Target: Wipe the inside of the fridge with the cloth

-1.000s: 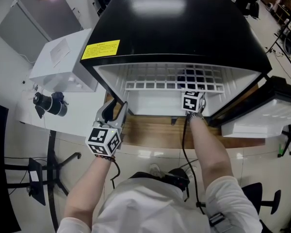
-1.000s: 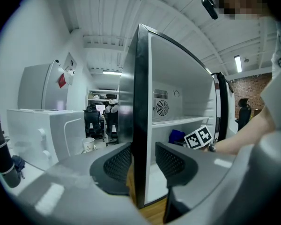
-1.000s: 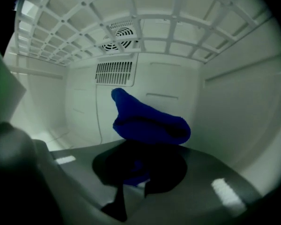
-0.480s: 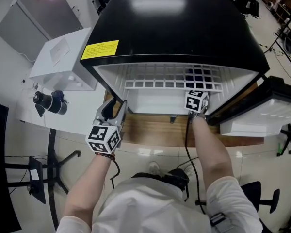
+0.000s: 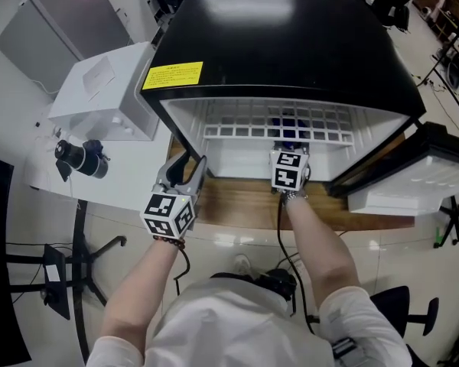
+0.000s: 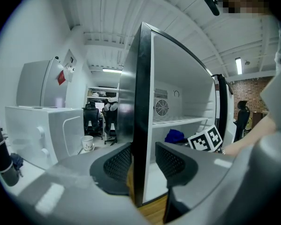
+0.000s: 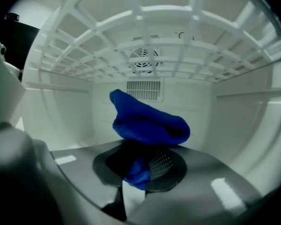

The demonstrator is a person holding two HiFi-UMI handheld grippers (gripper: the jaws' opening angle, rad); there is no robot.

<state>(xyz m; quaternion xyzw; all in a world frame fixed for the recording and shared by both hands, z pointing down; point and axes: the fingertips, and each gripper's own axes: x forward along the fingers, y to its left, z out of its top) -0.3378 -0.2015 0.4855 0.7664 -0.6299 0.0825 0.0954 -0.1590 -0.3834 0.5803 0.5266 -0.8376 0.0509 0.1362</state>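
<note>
Blue cloth (image 7: 147, 125) pinched, right claw (image 7: 138, 165) nearly closed

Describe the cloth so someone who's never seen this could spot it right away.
Find the black mini fridge standing open on the wooden top. Inside its white compartment, under the wire shelf, the right gripper pinches a crumpled cloth. It is the only deep blue thing among white walls.

The black mini fridge (image 5: 291, 44) stands on a brown wooden tabletop (image 5: 229, 205). Just beside it, a white table (image 5: 115, 182) carries a white plastic box (image 5: 99, 90) and a dark cylindrical bottle (image 5: 80, 159).
</note>
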